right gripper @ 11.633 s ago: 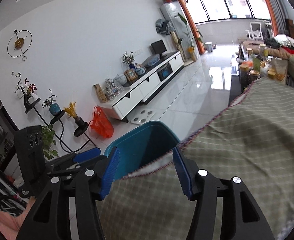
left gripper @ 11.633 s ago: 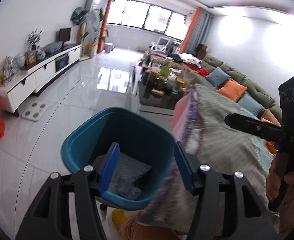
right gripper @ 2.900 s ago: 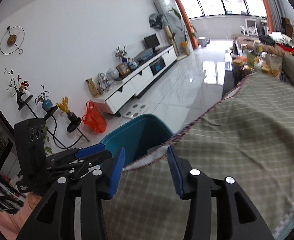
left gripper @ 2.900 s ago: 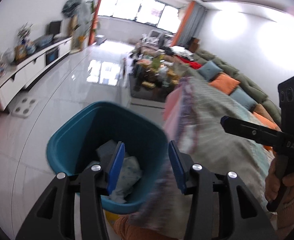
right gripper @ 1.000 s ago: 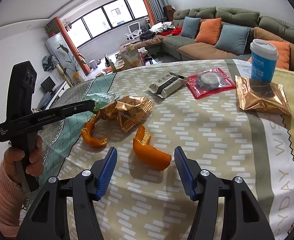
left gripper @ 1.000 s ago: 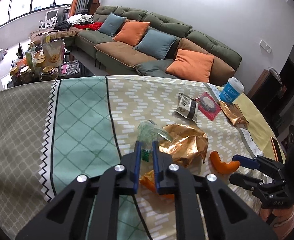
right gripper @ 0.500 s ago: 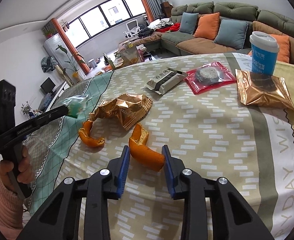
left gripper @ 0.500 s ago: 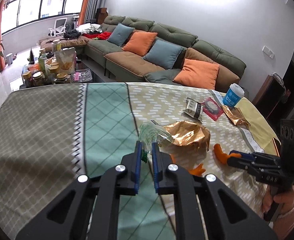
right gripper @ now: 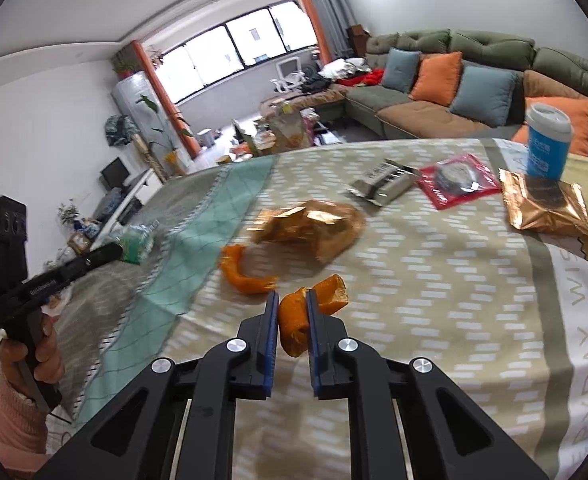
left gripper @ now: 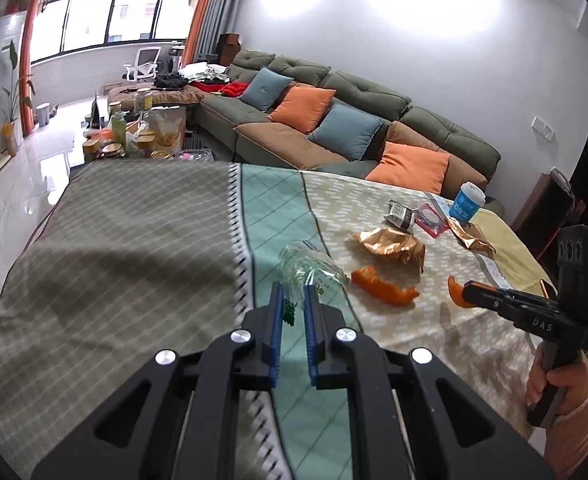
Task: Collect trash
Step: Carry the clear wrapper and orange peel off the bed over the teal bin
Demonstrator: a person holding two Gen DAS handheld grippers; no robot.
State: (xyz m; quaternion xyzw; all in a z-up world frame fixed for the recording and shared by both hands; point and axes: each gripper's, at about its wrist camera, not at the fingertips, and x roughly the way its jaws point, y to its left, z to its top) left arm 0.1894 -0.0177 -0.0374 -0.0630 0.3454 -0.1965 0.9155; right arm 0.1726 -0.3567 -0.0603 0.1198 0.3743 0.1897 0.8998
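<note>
My left gripper (left gripper: 293, 294) is shut on a clear green-printed plastic wrapper (left gripper: 309, 266) and holds it above the table; the wrapper also shows in the right wrist view (right gripper: 136, 242). My right gripper (right gripper: 290, 300) is shut on an orange peel (right gripper: 313, 304) and holds it just above the tablecloth; its tip shows in the left wrist view (left gripper: 455, 290). A second orange peel (right gripper: 244, 272) lies on the cloth beside a crumpled gold wrapper (right gripper: 309, 226).
Further back lie a silver packet (right gripper: 385, 184), a red packet (right gripper: 459, 180), a flat gold packet (right gripper: 545, 208) and a blue paper cup (right gripper: 547, 142). The patterned tablecloth (left gripper: 134, 240) covers the table. A green sofa (left gripper: 353, 120) stands behind.
Both grippers went from the blue bin to the table. The left one lifted the plastic wrapper and drew back. The right one closed on the orange peel and raised it.
</note>
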